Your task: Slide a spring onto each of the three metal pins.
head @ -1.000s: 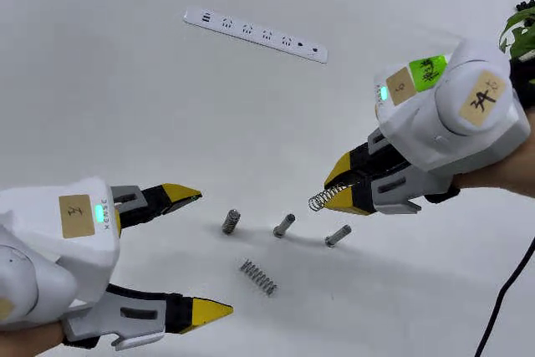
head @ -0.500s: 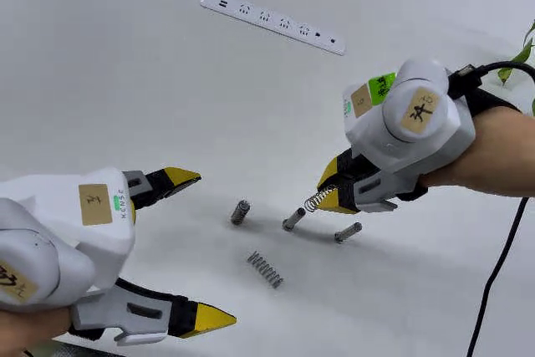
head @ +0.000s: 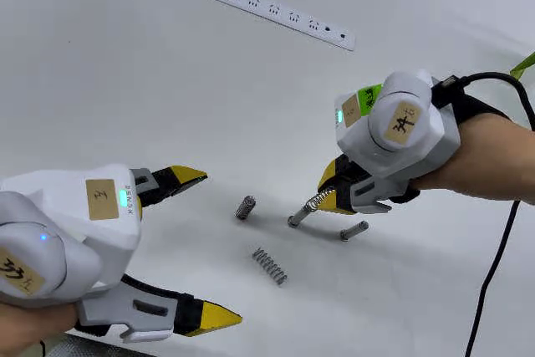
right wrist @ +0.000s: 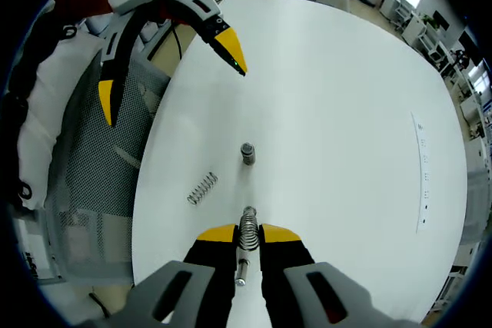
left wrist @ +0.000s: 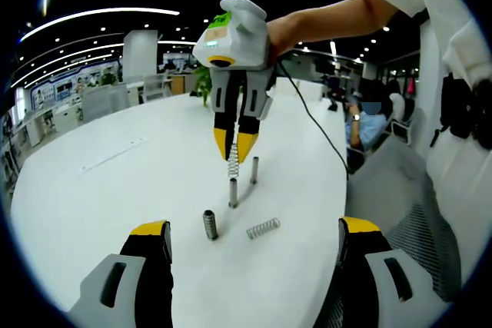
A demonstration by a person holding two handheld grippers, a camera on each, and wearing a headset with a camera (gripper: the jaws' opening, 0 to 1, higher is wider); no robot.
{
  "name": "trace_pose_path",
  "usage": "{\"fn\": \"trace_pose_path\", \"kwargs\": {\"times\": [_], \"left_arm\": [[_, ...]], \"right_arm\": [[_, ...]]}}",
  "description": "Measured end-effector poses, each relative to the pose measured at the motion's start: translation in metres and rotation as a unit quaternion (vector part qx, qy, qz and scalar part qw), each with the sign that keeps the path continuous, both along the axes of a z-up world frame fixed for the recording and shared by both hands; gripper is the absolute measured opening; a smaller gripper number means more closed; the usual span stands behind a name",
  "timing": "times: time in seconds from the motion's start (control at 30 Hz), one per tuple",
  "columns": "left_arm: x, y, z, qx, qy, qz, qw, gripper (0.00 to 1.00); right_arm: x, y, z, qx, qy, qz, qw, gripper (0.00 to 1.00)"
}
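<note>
My right gripper (head: 330,194) is shut on a small steel spring (head: 318,200), whose lower end meets the top of the middle pin (head: 297,219). In the left gripper view that spring (left wrist: 234,165) hangs straight over this pin (left wrist: 233,193). In the right gripper view the spring (right wrist: 247,228) sits between my yellow fingertips, with the pin (right wrist: 243,266) under it. A bare pin (head: 354,230) stands to the right. To the left stands a pin wearing a spring (head: 245,206). Another spring (head: 270,266) lies loose on the table. My left gripper (head: 205,248) is open and holds nothing, near the front left.
A white power strip (head: 282,16) lies at the far side of the white table (head: 125,81). A black cable (head: 501,240) trails from the right hand toward the table's right edge. A person sits beyond the table in the left gripper view.
My right gripper has come down and to the left with the spring, bringing its lower end onto the middle pin's top. The left gripper stays open in place.
</note>
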State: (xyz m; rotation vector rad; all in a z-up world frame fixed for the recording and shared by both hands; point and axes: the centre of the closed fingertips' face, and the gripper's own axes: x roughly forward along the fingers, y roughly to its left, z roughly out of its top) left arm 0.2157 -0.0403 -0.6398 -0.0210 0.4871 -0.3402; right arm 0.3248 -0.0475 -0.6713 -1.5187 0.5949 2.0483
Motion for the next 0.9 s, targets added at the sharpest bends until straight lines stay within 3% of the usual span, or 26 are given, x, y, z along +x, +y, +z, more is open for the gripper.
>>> {"fn": "trace_pose_path", "kwargs": {"times": [0.9], "left_arm": [[0.001,-0.003,0.0,-0.007,-0.002,-0.005,1.0,0.9]], "right_arm": [[-0.003,0.001,-0.016,-0.008,0.003,0.002,1.0,0.12]]}}
